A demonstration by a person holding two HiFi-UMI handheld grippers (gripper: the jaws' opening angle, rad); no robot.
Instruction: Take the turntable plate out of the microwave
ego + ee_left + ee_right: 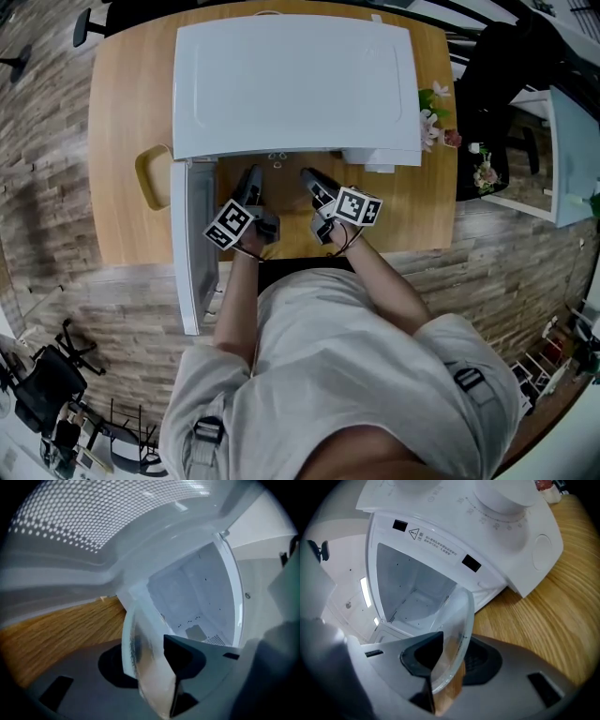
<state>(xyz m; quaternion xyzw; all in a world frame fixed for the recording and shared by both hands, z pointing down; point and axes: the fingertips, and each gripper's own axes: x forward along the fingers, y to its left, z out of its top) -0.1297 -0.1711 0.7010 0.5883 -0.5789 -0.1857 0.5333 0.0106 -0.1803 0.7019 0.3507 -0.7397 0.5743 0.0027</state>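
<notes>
A clear glass turntable plate (140, 653) stands on edge between the jaws of my left gripper (150, 663), just in front of the open cavity of the white microwave (295, 84). The same plate (457, 630) also sits between the dark pads of my right gripper (450, 662), which pinch its rim. In the head view my left gripper (251, 180) and right gripper (311, 180) reach side by side under the microwave's front edge; the glass hardly shows there. The cavity (412, 592) behind the plate looks bare.
The microwave door (192, 244) hangs open at the left, past the edge of the wooden table (127, 112). A yellow cup (152, 176) stands left of the microwave. Flowers (433, 120) are at the table's right edge, and a dark chair (502, 84) stands beyond.
</notes>
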